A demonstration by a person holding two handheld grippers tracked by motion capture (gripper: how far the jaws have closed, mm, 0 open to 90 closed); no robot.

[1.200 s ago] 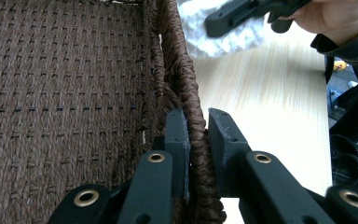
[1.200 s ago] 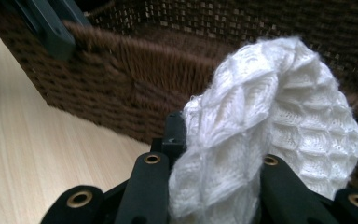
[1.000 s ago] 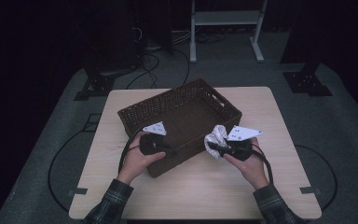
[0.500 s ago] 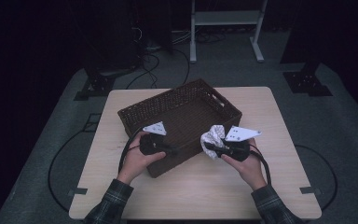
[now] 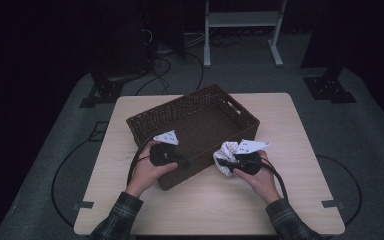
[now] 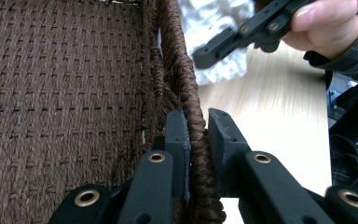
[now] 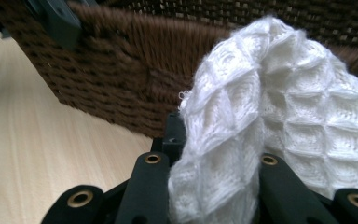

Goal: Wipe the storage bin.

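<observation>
- The wooden table (image 5: 290, 130) is taking up the middle of the high view, lying pale under everything else, with dark floor all round it.
- The brown wicker basket (image 5: 195, 120) is sitting on the table slightly toward 11 o'clock of its centre, turned at an angle so that one corner is pointing toward 6 o'clock.
- The person's two hands are coming in from 6 o'clock in the high view, both in plaid sleeves, each wrapped round a black gripper.
- The left gripper (image 6: 196, 135) is pinching the basket's near rim: in the left gripper view one jaw is standing inside the wall and the other outside it, both pressing against the braided edge, so the jaws are standing only a rim's thickness apart.
- The right gripper (image 5: 226, 163) is working at 3 o'clock of the left one, just outside the basket's wall, its jaws closed on cloth.
- The white waffle-knit cloth (image 7: 270, 121) is bunching up between those jaws and spilling over them; in the high view it is hanging just beside the basket's outer wall, near the 5 o'clock corner, over the tabletop rather than inside the basket.
</observation>
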